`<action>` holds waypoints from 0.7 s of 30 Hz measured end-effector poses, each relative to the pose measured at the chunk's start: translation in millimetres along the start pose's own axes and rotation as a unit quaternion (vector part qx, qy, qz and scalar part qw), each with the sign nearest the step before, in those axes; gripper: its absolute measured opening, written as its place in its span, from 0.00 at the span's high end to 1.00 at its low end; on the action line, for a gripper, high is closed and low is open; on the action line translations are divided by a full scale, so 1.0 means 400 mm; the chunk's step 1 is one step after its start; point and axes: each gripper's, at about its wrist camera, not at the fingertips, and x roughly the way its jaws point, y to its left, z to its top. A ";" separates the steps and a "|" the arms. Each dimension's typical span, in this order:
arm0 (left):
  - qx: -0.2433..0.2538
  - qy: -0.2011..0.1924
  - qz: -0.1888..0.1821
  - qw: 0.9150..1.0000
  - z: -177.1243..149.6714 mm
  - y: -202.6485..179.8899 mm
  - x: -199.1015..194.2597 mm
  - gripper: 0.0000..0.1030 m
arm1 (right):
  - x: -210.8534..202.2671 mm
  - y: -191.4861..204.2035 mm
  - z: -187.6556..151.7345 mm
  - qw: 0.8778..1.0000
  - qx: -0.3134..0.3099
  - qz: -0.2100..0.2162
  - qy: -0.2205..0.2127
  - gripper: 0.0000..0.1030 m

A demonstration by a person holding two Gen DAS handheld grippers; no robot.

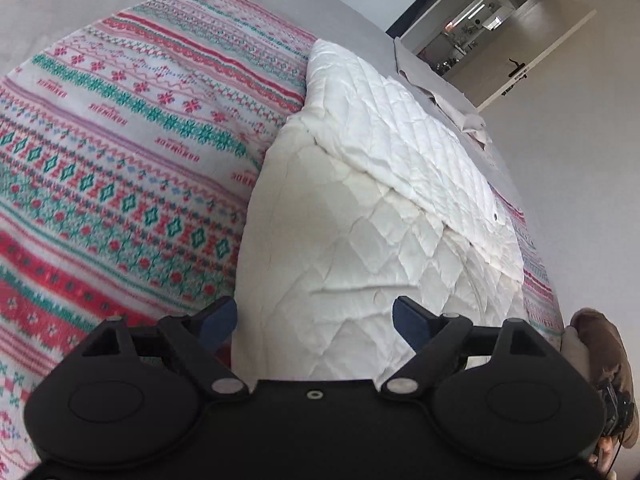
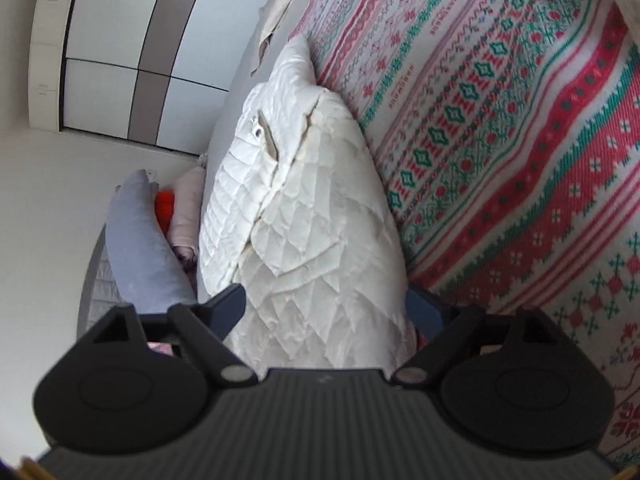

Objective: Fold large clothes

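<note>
A white quilted garment (image 1: 360,208) lies folded on a patterned red, green and white blanket (image 1: 120,152). My left gripper (image 1: 316,320) has its jaws wide apart, one on each side of the garment's near end. In the right wrist view the same garment (image 2: 312,208) runs away from my right gripper (image 2: 328,308), whose jaws are also wide apart with the garment's end between them. A snap button (image 2: 258,133) shows on its folded flap. Whether the blue pads press the fabric I cannot tell.
The blanket (image 2: 500,140) covers a grey bed (image 1: 100,4). A beige cloth (image 1: 452,108) lies at the bed's far edge. A grey-blue pillow (image 2: 140,240), an orange item (image 2: 165,208) and a pink bundle (image 2: 186,208) sit beside the bed. A wardrobe (image 2: 140,60) stands behind.
</note>
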 end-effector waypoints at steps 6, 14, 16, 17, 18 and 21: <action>-0.034 0.011 -0.009 0.999 -0.086 0.050 -0.020 0.18 | 0.046 -0.004 -0.029 1.000 -0.001 -0.004 0.031 0.35; -0.103 0.008 -0.087 0.991 -0.133 0.074 -0.020 0.25 | 0.081 -0.014 -0.083 1.000 -0.023 -0.020 0.003 0.82; -0.122 0.006 -0.089 0.988 -0.143 0.082 -0.021 0.56 | 0.073 0.002 -0.099 0.999 -0.042 -0.030 -0.011 0.85; -0.129 0.010 -0.089 0.988 -0.148 0.083 -0.019 0.63 | 0.066 0.014 -0.107 0.998 -0.057 -0.034 -0.020 0.87; -0.132 0.014 -0.089 0.987 -0.152 0.083 -0.018 0.74 | 0.055 0.022 -0.114 0.997 -0.067 -0.035 -0.028 0.88; -0.110 -0.013 -0.099 0.989 -0.162 0.060 -0.059 0.87 | 0.032 0.039 -0.132 0.996 -0.080 -0.029 -0.040 0.89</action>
